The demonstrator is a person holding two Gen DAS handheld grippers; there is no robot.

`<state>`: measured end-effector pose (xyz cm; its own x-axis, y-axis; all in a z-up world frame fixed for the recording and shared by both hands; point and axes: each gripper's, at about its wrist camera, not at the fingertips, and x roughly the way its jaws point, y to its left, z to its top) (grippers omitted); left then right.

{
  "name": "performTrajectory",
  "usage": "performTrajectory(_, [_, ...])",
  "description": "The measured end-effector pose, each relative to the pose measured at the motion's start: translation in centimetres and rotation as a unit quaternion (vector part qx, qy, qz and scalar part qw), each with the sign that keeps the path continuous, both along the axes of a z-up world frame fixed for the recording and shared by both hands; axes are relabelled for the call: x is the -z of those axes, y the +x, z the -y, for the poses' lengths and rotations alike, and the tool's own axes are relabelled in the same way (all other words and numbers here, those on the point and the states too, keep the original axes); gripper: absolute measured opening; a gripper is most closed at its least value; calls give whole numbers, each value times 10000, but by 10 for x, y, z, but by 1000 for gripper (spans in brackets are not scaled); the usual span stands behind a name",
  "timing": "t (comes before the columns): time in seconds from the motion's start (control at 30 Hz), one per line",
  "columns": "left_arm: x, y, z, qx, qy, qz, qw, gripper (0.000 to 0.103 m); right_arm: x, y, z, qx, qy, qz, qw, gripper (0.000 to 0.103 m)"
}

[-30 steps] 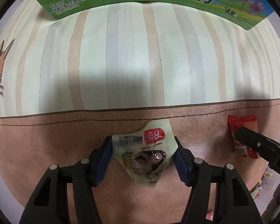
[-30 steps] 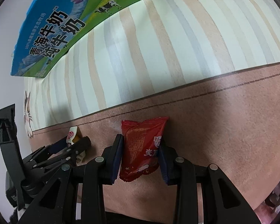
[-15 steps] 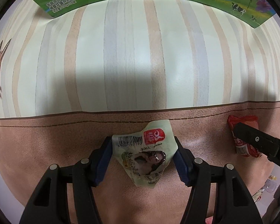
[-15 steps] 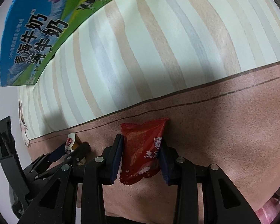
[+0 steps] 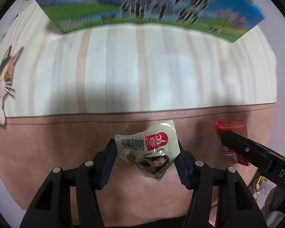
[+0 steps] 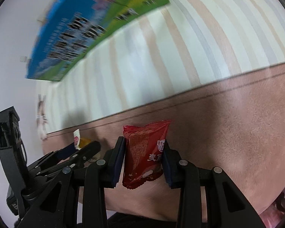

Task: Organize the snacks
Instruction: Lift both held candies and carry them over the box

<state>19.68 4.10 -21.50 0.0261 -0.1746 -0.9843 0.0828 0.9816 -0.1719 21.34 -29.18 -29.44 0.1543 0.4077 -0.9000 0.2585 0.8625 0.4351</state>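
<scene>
On my left wrist view, far left, a cartoon cat point(image 5: 1, 87) is printed on the striped cloth point(image 5: 123, 72) that covers the table. Nearer me the cloth turns to a plain pinkish-brown band point(image 5: 47, 142). My left tongs point(image 5: 145, 156) are closed on a pale green snack packet point(image 5: 150, 152), its blue pads pressing both sides; the packet is crumpled, with a barcode and a red logo facing me, and it hangs tilted over the brown band. I cannot tell if its lower corner touches the cloth. Above, at the far edge of the stripes, stands a blue and green milk carton box point(image 5: 142, 11), blurred. To the right, the other tool's black finger crosses in front of a red snack packet point(image 5: 231, 131).

On my right wrist view, the left tongs point(image 6: 79, 150) show at the left, side-on, with a scrap of the pale packet point(image 6: 77, 138) poking out between their tips. The milk box point(image 6: 89, 32) sits upper left, blurred. In the middle, my right tongs point(image 6: 144, 159) are clamped on the red packet point(image 6: 144, 155), which stands upright between the pads, white characters on its front, over the brown band point(image 6: 228, 133).
</scene>
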Motion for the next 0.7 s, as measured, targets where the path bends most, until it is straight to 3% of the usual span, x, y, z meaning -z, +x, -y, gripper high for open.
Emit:
performTrajectory(0.23, [-88, 31, 0, -37, -510, 622, 9968, 55, -80, 25, 1, -228, 213, 738, 9968, 38])
performTrajectory(0.4, [-147, 79, -1, -10, -492, 1210, 9914, 55, -149, 68, 5, -412, -76, 1438, 9887, 38])
performTrajectory(0.5, [-167, 113, -2, -67, -353, 1489, 9882, 55, -172, 97, 7, -427, -398, 1666, 9843, 38])
performTrajectory(0.7, [-176, 177, -11, -302, -224, 1701, 9847, 55, -179, 159, 14, -410, -947, 1748, 9792, 38])
